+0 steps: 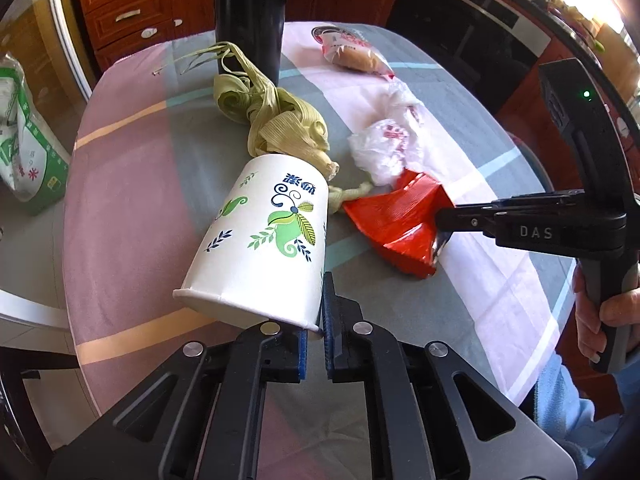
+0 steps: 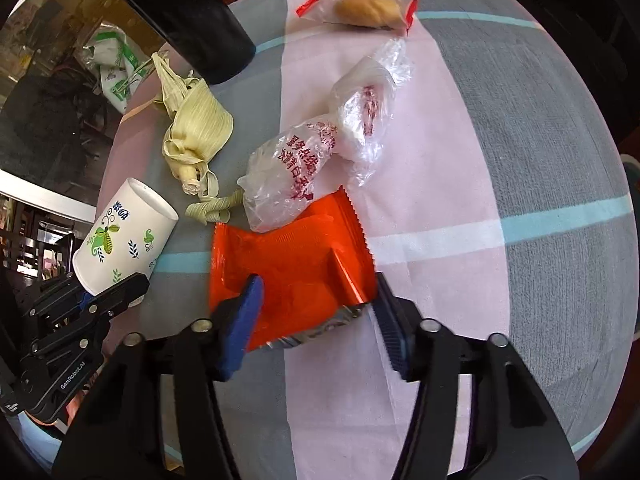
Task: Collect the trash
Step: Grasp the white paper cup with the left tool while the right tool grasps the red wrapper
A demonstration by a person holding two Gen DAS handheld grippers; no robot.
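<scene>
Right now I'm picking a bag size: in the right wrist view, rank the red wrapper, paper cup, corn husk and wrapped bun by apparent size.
1. red wrapper, nearest the camera, so flattered
2. paper cup and corn husk, too alike to rank
3. wrapped bun, farthest away

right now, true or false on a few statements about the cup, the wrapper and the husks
1. The left gripper pinches the paper cup at its rim. True.
2. The paper cup stands upright. False: it is tipped over, rim toward the left gripper.
3. The red wrapper sits between the fingers of the right gripper. True.
4. The corn husks are stuffed inside the cup. False: they lie on the tablecloth beside it.
</scene>
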